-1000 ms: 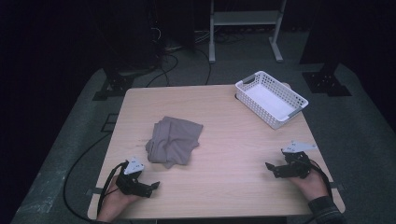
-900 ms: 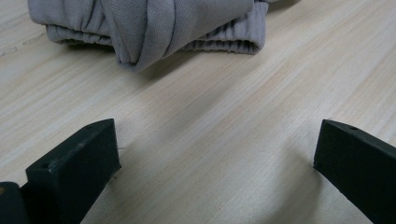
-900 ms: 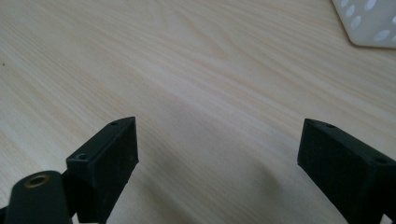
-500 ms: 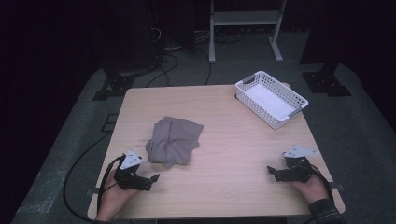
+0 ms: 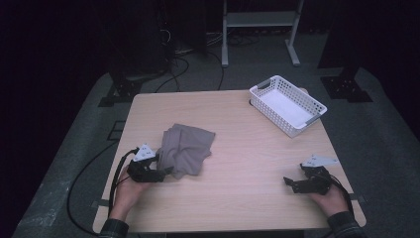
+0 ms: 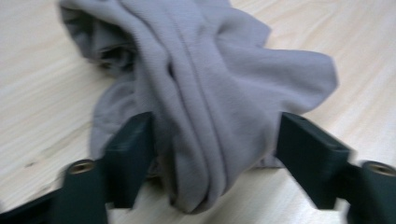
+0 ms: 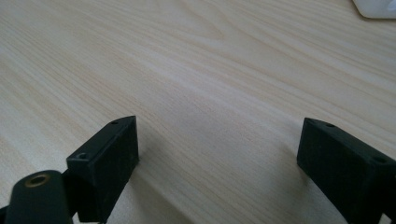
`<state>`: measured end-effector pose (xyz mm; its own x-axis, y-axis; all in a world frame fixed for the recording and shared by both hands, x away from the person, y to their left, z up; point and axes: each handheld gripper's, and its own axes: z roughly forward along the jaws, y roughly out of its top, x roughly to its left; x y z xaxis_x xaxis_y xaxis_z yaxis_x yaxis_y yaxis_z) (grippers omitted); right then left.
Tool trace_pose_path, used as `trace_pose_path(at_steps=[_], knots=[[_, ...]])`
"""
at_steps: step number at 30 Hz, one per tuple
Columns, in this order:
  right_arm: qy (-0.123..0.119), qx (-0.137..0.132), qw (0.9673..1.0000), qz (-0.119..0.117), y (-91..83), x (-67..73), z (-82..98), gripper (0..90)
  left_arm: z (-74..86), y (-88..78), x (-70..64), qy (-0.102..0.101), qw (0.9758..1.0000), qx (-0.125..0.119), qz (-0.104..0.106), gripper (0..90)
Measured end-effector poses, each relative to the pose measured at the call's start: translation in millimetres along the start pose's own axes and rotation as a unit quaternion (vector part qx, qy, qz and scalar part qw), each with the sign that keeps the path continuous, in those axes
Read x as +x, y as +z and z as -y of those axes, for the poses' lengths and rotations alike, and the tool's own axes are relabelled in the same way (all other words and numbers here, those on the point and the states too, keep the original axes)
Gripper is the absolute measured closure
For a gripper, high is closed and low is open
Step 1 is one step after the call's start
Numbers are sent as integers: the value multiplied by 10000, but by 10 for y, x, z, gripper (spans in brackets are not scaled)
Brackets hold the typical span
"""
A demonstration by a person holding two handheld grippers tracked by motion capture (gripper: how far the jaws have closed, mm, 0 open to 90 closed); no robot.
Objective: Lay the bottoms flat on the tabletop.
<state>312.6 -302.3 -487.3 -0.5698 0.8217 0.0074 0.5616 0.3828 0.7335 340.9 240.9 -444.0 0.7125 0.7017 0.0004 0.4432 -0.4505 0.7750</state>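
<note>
The left gripper [image 6: 210,154] has slid forward over the last second, and its wide-open jaws now straddle the near edge of the crumpled grey cloth [image 5: 185,148], so a pinch looks imminent. The right gripper [image 5: 294,182] rests wide open over bare table [image 5: 247,203] near the right edge, well apart from the cloth. Beyond, the white basket [image 5: 287,104] sits empty at the far right corner, perhaps the cloth's destination.

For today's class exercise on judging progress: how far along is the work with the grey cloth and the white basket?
Done: nothing clearly. The grey cloth lies crumpled on the table, the white basket empty. In hand: the left hand-held gripper stands open around a fold. Left: closing, lifting, probably basketing it. The right hand-held gripper rests open.
</note>
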Motion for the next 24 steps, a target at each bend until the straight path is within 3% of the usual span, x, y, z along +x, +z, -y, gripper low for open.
trace_pose_path(at_steps=[3, 5, 7, 11, 16, 20, 24], knots=[[-4, 1, 10000, -3, 0, 0, 0, 114, 0, 9, 18, -88, 9999, 26, 111, 579], [-12, 1, 10000, -11, 1, -1, 0, 113, -9, -4, 36, -260, 9993, 24, 265, 737], [-12, 3, 10000, -15, 1, 0, -1, 113, -39, -46, 39, -357, 9983, -46, 462, 825], [-16, 2, 10000, -17, 1, -1, 0, 113, -157, -122, -53, -212, 9975, -283, 605, 842], [-26, 6, 10000, -26, 5, -2, -6, 113, -430, -121, -265, 87, 9950, -590, 807, 842], [-29, 6, 10000, -25, 6, -3, -6, 113, -649, 2, -429, 192, 9918, -786, 990, 841], [-28, 7, 10000, -26, 6, -3, -6, 113, -811, 205, -596, 289, 9895, -806, 1162, 841]])
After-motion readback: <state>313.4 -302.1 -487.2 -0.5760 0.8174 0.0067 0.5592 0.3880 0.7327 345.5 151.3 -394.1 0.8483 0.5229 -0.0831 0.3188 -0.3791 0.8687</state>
